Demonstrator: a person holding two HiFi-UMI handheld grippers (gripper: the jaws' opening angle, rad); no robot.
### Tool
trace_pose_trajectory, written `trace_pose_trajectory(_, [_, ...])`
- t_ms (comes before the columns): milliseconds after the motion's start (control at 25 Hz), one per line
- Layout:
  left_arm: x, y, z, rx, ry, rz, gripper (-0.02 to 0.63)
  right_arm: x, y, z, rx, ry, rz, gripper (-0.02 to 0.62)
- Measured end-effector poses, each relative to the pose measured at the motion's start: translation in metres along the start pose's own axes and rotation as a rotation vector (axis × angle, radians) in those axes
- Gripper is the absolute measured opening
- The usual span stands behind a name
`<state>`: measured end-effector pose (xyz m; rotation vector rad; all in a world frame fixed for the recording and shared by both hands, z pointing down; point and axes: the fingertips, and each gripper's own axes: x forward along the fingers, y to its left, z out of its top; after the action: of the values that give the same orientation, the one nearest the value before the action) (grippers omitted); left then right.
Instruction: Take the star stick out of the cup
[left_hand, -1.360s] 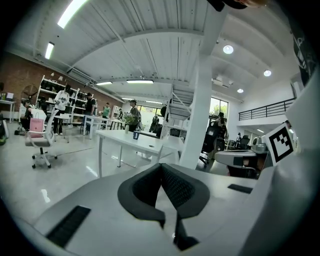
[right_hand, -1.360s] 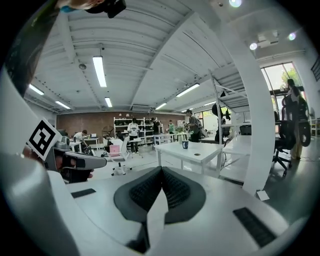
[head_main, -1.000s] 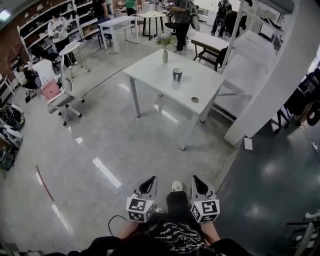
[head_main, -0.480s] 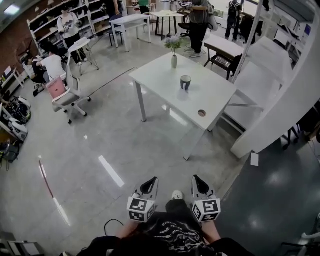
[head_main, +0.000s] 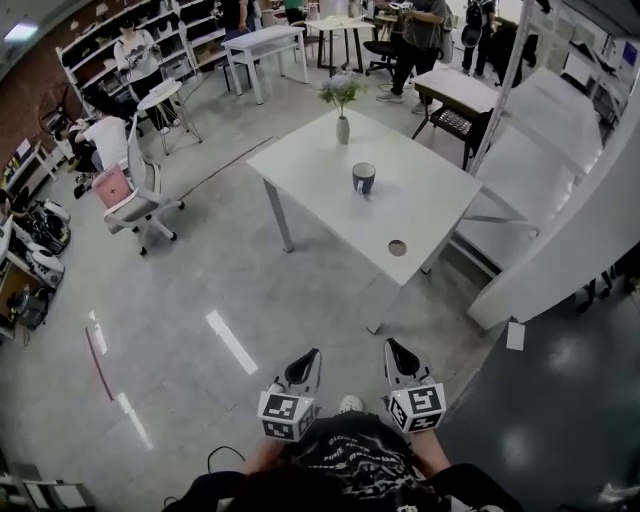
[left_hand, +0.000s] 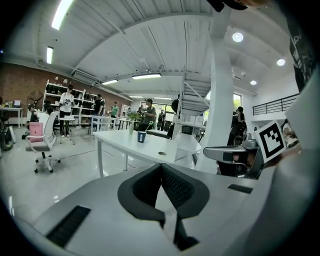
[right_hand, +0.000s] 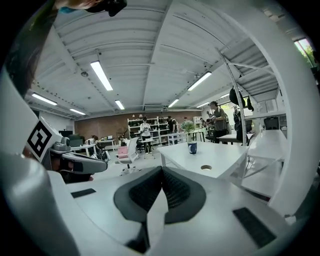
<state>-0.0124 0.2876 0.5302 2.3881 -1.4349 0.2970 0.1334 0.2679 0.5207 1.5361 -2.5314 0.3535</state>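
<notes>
Cup (head_main: 363, 178) stands mid white table (head_main: 430, 205), flower vase (head_main: 342, 112) just beyond it; star stick too small to make out. Well back from the table, both grippers low by the person's body. Left gripper (head_main: 312, 356): jaws pressed together, empty. Right gripper (head_main: 390, 346): same, nothing between.

We count one cup (head_main: 363, 178) and one flower vase (head_main: 342, 128) on one white worktop (head_main: 430, 190) with one round hole (head_main: 397, 247), one office chair (head_main: 140, 195) nearby, and two tools in our hands: left tool (head_main: 311, 358), right tool (head_main: 391, 348).
</notes>
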Motion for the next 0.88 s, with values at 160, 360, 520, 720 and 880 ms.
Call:
trace_pose_trajectory(160, [0.041,-0.010,0.005,-0.010,0.002,0.010,0.020,0.019,-0.036,0.001,0.012,0.007,0.020,0.008])
trace_pose_trajectory(360, [0.072,-0.016,0.011,-0.004,0.021,-0.005,0.020,0.031,-0.062,0.014,0.064,-0.022,0.015,0.008])
trace_pose_trajectory(520, [0.099,-0.017,0.019,0.005,0.017,-0.026,0.020,0.044,-0.085,0.018,0.071,-0.033,-0.016,0.008])
trace_pose_trajectory(720, [0.133,-0.001,0.028,0.002,0.018,-0.035,0.020,0.072,-0.107,0.026,0.069,-0.035,-0.041,0.008])
trace_pose_trajectory(880, [0.171,0.026,0.040,-0.011,0.025,-0.039,0.020,0.110,-0.126,0.041,0.065,-0.041,-0.061,0.008])
